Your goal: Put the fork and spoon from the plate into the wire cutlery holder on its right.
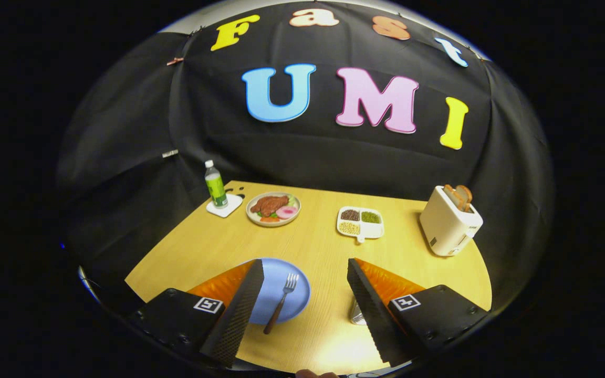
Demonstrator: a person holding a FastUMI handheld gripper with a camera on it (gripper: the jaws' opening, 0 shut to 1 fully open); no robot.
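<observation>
A blue plate [294,291] lies on the wooden table, partly behind my left finger [242,310]. On it rests a fork [281,303] with a dark handle, tines pointing away from me. The spoon is hidden from me. A sliver of the wire cutlery holder [357,314] peeks out beside my right finger [368,304]. My gripper [305,270] hovers above the table, open wide, and nothing is held; the fork sits in the gap between the fingers.
Beyond the fingers stand a green bottle [216,188] on a white coaster, a plate of meat and vegetables [273,208], a divided white dish of beans [360,222] and a white toaster [449,221] with bread at the far right.
</observation>
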